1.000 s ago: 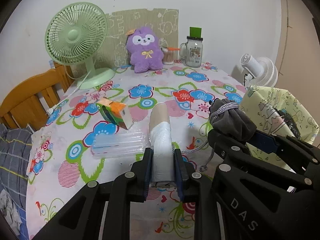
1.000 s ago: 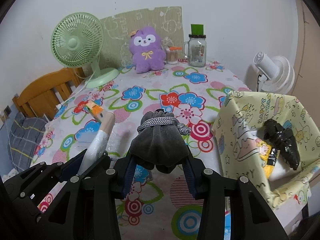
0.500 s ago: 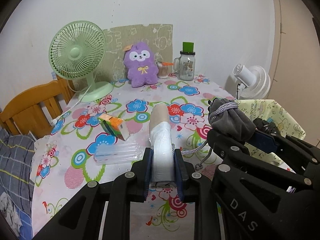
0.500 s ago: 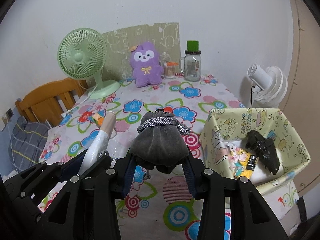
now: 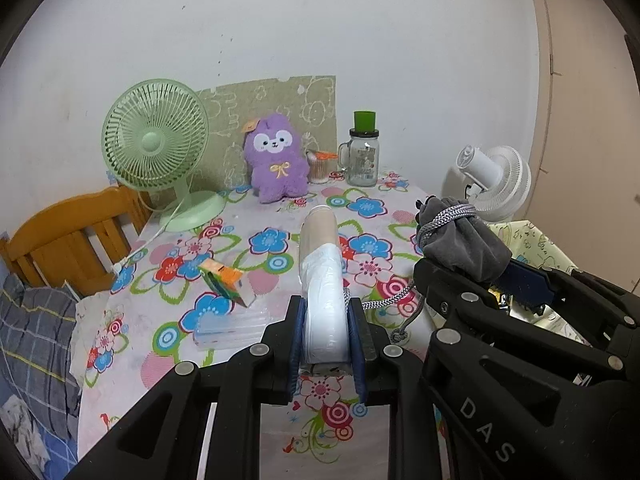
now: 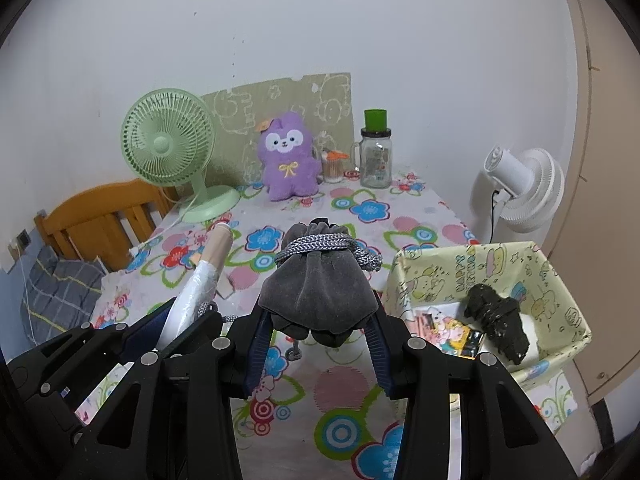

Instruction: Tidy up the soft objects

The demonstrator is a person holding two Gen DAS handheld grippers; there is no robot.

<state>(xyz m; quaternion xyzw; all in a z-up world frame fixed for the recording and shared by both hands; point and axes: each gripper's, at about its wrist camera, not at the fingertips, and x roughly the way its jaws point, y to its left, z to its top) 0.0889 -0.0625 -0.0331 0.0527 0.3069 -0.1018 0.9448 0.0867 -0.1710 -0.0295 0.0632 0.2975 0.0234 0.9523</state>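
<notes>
holding two soft things off the table at once, i have the left gripper (image 5: 325, 334) pinching a white plastic-wrapped roll (image 5: 322, 292) near its lower end, its beige tip poking forward over the flowered tablecloth (image 5: 256, 240). my right gripper (image 6: 318, 326) is clamped around the belly of a grey velvet drawstring pouch (image 6: 318, 292), jaws partly spread by its bulk, the braided cord (image 6: 320, 246) wound about its neck and one loose end dangling below.

i judge the pouch light and squashy; it bulges over the pads, so the hold at its widest part looks sound, though velvet can slide and the hanging cord may snag on the bin's rim. the roll seems soft too but longer, and its plastic skin looks slick; gripped low as it is, the long end could sag or twist, so a hold nearer the middle would be steadier.

just right of the table sits a fabric bin (image 6: 560, 280) with a pale cartoon-print lining. inside it i see a dark crumpled soft item (image 6: 498, 320) lying on something white, and beside that some colourful printed packets (image 6: 448, 330); what they are i cannot tell. the bin has room left on its near side, which i take as the place for both loads.

on the table remain a purple plush (image 6: 288, 160), a small orange and green packet (image 5: 226, 282) and a clear flat case (image 5: 230, 326).
</notes>
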